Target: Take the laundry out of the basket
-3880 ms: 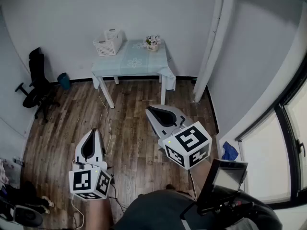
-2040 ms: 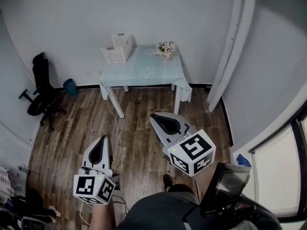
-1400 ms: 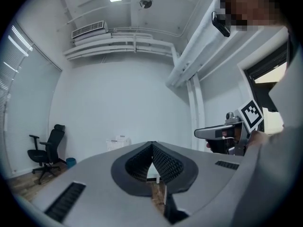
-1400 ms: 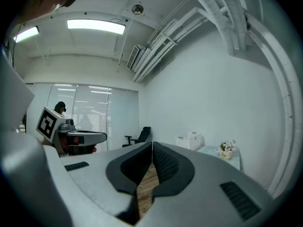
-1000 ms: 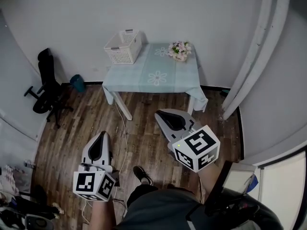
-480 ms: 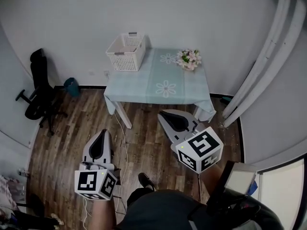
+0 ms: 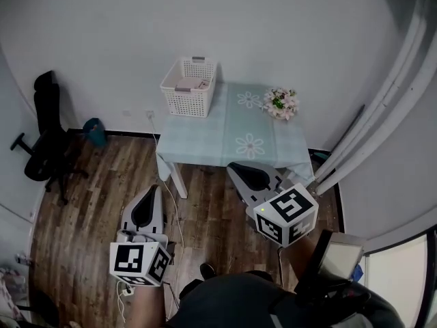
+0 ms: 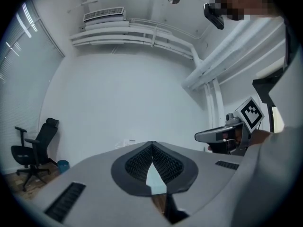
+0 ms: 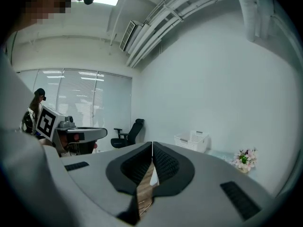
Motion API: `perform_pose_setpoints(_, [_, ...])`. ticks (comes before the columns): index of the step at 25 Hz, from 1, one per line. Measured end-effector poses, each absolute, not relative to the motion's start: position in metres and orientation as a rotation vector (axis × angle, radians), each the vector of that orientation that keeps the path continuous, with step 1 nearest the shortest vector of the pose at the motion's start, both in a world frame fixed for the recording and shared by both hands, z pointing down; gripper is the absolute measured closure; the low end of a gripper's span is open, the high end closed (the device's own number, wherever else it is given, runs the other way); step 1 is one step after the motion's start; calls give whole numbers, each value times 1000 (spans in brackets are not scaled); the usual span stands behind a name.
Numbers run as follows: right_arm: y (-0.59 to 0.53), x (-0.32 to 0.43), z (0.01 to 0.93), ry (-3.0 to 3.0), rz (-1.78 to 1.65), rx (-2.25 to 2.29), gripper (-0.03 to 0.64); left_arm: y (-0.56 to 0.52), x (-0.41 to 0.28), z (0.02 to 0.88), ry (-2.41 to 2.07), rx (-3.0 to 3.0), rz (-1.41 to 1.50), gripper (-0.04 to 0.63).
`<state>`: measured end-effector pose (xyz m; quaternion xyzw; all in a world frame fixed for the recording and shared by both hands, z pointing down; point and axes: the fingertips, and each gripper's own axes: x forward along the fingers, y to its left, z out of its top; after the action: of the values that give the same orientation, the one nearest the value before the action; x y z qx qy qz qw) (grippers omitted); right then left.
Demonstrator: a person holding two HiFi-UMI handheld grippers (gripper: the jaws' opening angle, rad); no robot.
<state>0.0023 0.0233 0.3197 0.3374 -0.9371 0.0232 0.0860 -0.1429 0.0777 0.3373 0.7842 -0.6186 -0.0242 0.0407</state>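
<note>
Both grippers empty, basket out of reach on the table.

The left gripper [image 7: 151,190] has its jaws pressed together with nothing between them, and so does the right gripper [image 7: 234,167]. Both are held out level in front of the person, over the wood floor [image 7: 95,183]. In the head view the right tip lies at the near edge of the table [image 7: 225,139], and the left sits further back. The white basket [image 7: 190,87] stands on the table's far left corner by the wall. The pinkish laundry [image 7: 194,85] lies inside it, well apart from both grippers. A small bunch of flowers [image 7: 282,102] sits at the far right of the table, and a black office chair [image 7: 41,132] stands at the left wall.
</note>
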Motion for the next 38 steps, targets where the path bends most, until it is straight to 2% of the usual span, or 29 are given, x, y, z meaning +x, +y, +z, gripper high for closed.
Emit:
perform_pose_setpoints(11, [-29, -48, 319, -2732, 53, 1053, 600, 25, -191, 347, -1813, 2420, -132, 586])
perform_pose_setpoints(19, [-103, -75, 325, -2795, 110, 1039, 600, -30, -218, 355, -1874, 2377, -29, 586])
perform_pose_setpoints(28, [-222, -86, 322, -2836, 134, 1021, 600, -146, -228, 337, -1916, 2380, -10, 586])
perform_pose_setpoints(38, [-329, -58, 332, -2845, 189, 1010, 598, -284, -199, 330, -1873, 2450, 53, 586])
